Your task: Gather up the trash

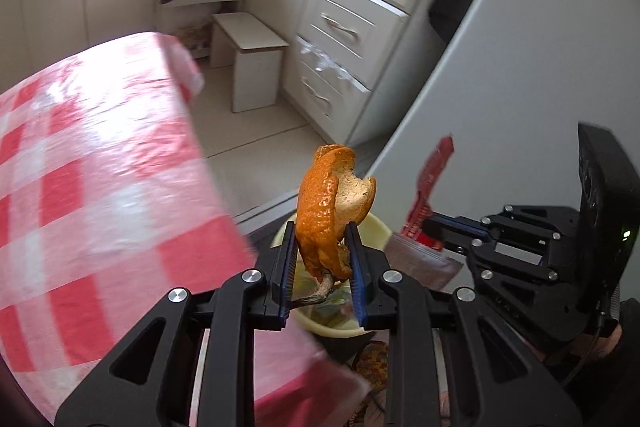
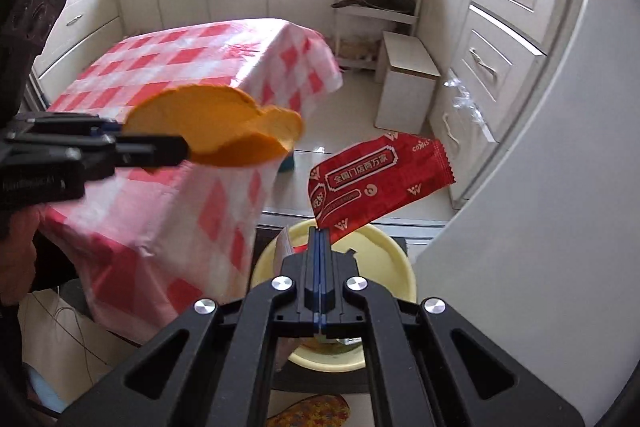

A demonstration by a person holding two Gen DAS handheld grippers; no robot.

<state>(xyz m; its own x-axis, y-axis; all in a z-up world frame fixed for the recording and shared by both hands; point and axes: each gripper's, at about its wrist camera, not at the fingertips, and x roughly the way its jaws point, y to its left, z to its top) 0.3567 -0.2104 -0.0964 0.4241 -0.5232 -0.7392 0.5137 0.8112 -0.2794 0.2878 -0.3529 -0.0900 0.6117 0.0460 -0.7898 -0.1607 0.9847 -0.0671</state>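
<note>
My left gripper (image 1: 321, 231) is shut on an orange peel (image 1: 328, 203) and holds it above a pale yellow basin (image 1: 378, 223). The peel shows in the right wrist view (image 2: 212, 125) too, held by the left gripper (image 2: 180, 147). My right gripper (image 2: 320, 233) is shut on a red snack wrapper (image 2: 380, 179) over the same basin (image 2: 384, 259). In the left wrist view the right gripper (image 1: 430, 227) holds the wrapper (image 1: 430, 179) at the right. The basin holds some trash, mostly hidden.
A table with a red-and-white checked cloth (image 2: 168, 75) stands to the left. White drawers (image 2: 492, 39), a small white stool (image 2: 408, 83) and a curved white surface (image 2: 560, 187) are at the right. The basin sits on a dark stand (image 2: 402, 245).
</note>
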